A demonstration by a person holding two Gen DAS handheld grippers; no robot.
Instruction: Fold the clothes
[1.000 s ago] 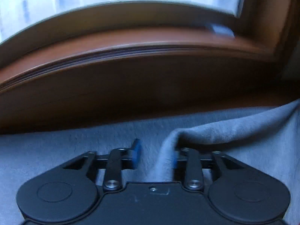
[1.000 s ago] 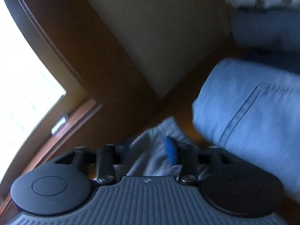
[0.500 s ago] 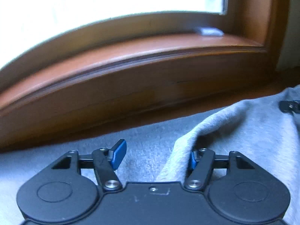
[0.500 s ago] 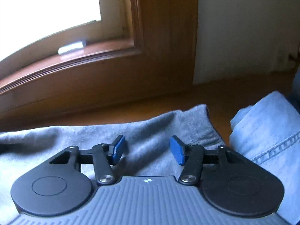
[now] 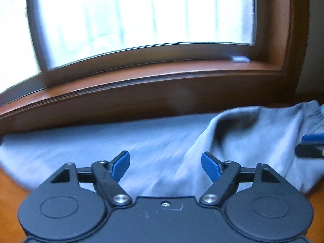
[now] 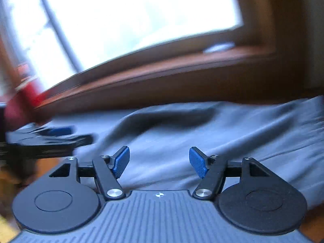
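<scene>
A grey garment (image 5: 141,141) is spread over an orange-brown wooden tabletop (image 5: 12,198), just beneath a brown wooden window frame (image 5: 162,85) with bright glass behind it. A raised fold (image 5: 232,121) is seen on the garment's right part. The left claw (image 5: 165,165) is held wide apart above the cloth, gripping nothing. The right claw (image 6: 159,162) is likewise spread wide and empty over the garment.

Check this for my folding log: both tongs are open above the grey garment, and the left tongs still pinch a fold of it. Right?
Not quite. The left tongs pinch nothing: the left wrist view shows their blue pads spread apart, with the grey garment lying loose beneath. The right tongs are open above the garment too, as you said.
</scene>
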